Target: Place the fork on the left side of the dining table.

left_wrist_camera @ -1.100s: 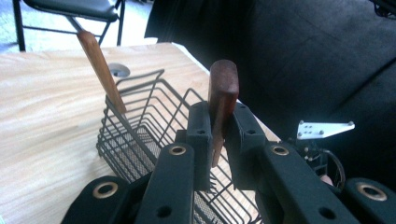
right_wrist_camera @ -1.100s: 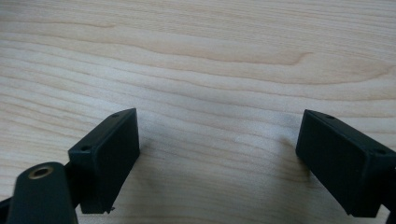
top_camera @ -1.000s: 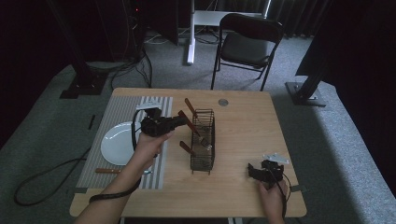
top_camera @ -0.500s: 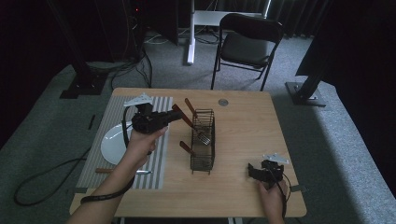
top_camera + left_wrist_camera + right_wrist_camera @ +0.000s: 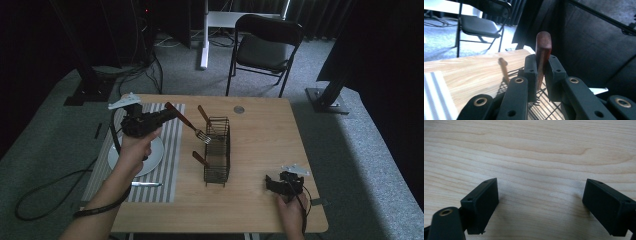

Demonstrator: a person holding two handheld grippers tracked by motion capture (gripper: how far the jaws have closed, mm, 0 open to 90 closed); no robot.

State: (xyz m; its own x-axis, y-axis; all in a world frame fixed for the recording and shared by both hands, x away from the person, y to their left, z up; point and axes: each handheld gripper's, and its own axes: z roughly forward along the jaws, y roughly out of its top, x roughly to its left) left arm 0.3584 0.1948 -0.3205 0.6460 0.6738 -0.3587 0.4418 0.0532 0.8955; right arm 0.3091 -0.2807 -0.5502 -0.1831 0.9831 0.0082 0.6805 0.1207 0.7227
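Observation:
My left gripper (image 5: 167,116) is shut on the wooden handle of a fork (image 5: 190,125), held in the air above the striped mat, tines pointing down toward the black wire basket (image 5: 218,150). In the left gripper view the reddish-brown handle (image 5: 543,50) stands clamped between the jaws of my left gripper (image 5: 540,67), with the basket's wires below. Two other wooden handles (image 5: 203,114) (image 5: 200,159) stick out of the basket. My right gripper (image 5: 270,184) rests on the table near the front right, open; in the right gripper view its jaws stand wide apart over bare wood, my right gripper (image 5: 540,202) holding nothing.
A white plate (image 5: 156,160) lies on the striped placemat (image 5: 172,170), with a utensil (image 5: 145,184) at the mat's front. A small round object (image 5: 239,109) sits near the table's far edge. A black chair (image 5: 265,50) stands beyond the table (image 5: 260,130).
My left gripper has lifted the fork out of the basket and drawn back to the left, above the mat. The right gripper has stayed put.

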